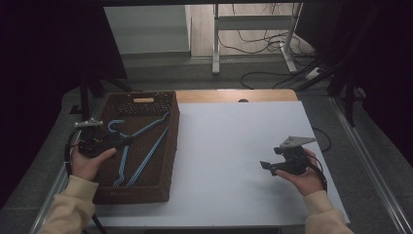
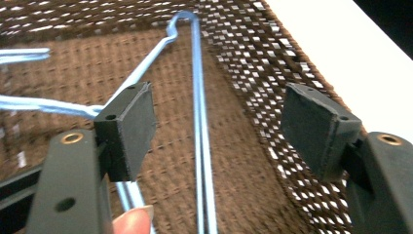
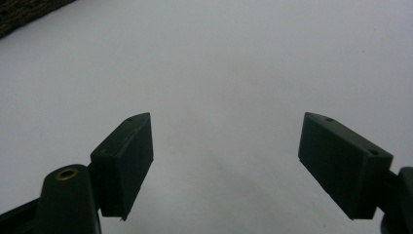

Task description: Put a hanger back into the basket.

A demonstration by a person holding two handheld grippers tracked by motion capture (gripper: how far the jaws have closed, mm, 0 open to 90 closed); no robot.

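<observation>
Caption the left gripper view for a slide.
Open left gripper above blue wire hangers lying in the brown woven basket.

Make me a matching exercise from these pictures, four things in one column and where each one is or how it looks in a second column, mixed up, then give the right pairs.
Column one
1. blue hangers
2. brown basket
3. left gripper
4. right gripper

Column two
A. jaws open over the bare white table top
B. stands at the table's left side
C. lie inside the basket
D. jaws open above the hangers, clamping nothing

Pairs: 1-C, 2-B, 3-D, 4-A
</observation>
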